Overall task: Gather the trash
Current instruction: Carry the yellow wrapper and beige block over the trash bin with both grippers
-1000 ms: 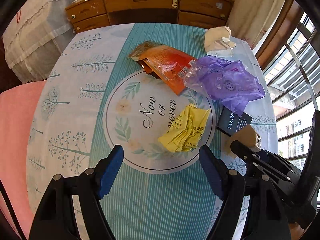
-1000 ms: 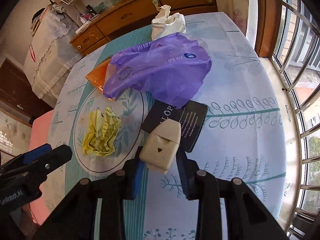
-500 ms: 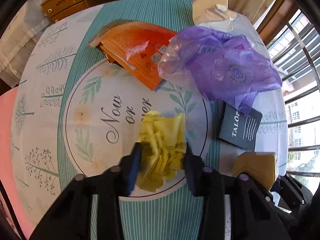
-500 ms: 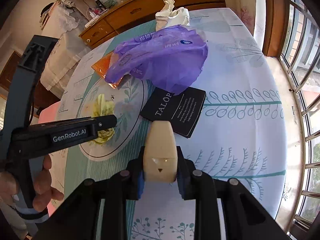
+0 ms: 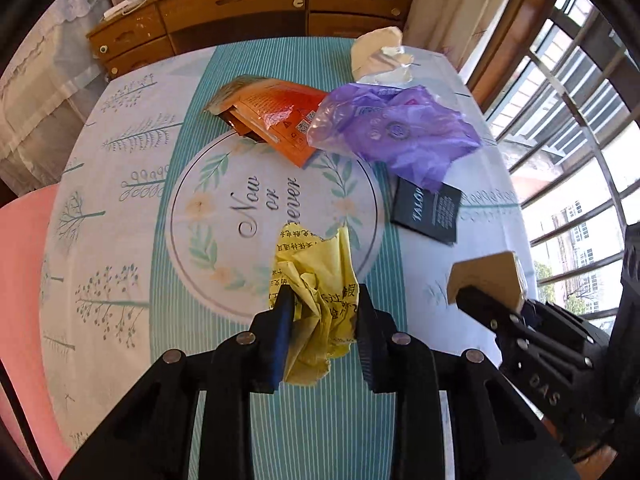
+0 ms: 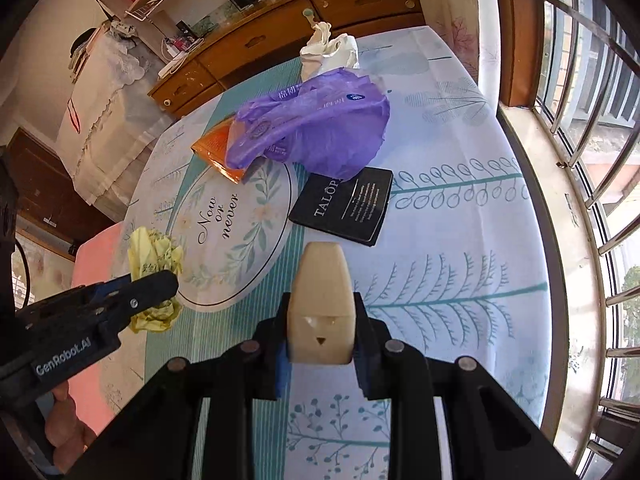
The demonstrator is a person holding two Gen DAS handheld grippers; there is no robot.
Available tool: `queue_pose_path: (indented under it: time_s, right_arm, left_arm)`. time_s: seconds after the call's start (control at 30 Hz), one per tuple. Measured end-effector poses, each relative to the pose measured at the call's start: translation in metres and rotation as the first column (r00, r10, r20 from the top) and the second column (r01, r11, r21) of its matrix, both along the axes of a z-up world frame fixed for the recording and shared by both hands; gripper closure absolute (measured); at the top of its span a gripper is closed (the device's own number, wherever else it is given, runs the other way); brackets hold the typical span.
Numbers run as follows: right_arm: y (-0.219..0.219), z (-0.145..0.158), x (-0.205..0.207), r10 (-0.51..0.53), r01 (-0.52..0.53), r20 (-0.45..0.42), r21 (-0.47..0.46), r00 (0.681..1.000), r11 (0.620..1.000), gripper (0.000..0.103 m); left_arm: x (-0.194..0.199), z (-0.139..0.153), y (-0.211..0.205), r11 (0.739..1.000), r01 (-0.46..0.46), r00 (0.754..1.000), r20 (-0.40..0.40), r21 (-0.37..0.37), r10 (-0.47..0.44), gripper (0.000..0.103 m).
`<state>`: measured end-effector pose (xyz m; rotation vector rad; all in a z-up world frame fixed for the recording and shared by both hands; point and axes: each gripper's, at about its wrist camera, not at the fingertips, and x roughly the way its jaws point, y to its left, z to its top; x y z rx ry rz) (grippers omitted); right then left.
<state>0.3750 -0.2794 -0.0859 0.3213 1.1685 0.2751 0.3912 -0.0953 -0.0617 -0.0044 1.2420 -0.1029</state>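
Note:
My left gripper (image 5: 322,300) is shut on a crumpled yellow paper (image 5: 316,280) and holds it above the near part of the table; it also shows in the right wrist view (image 6: 154,264). My right gripper (image 6: 320,308) is shut on a small beige box (image 6: 322,300), seen at the right in the left wrist view (image 5: 486,278). On the table lie an orange wrapper (image 5: 276,118), a purple plastic bag (image 5: 396,130), a black card (image 5: 430,212) and a white crumpled paper (image 5: 380,56).
The round table has a teal and white cloth (image 5: 132,200). A pink chair (image 5: 20,264) stands at the left. A wooden dresser (image 5: 248,0) is behind the table. A barred window (image 6: 592,120) runs along the right.
My left gripper went from open to shut on the yellow paper and has lifted it back toward the near edge. My right gripper keeps the beige box, raised a little.

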Motion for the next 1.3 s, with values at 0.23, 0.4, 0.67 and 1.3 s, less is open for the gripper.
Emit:
queue_pose_path:
  time_s: [0.23,0.4,0.67,1.3]
  right_arm:
    - [0.020,0.036,-0.073,-0.094,0.095,0.056,-0.007,0.994,0.995,0.077]
    - [0.044,0.057,-0.137,-0.146,0.149,0.096,-0.018,0.985,0.989,0.077]
    - [0.092,0.074,-0.242,-0.169,0.177,0.137,-0.047,0.976,0.983,0.077]
    - [0.105,-0.005,-0.352,-0.111,0.101,-0.063,-0.143,0.992,0.985,0.077]
  left_arm:
    - [-0.086,0.045,0.014,0.996,0.091,0.992,0.090,-0.021,-0.089,0.076]
    - [-0.163,0.074,0.041,0.987,0.157,0.977,0.150,-0.024,-0.152,0.076]
    - [-0.273,0.089,0.097,0.979,0.198,0.962,0.199,-0.037,-0.187,0.076]
    - [-0.364,-0.012,0.079,0.971,0.226,0.972,-0.053,-0.076,-0.230,0.076]
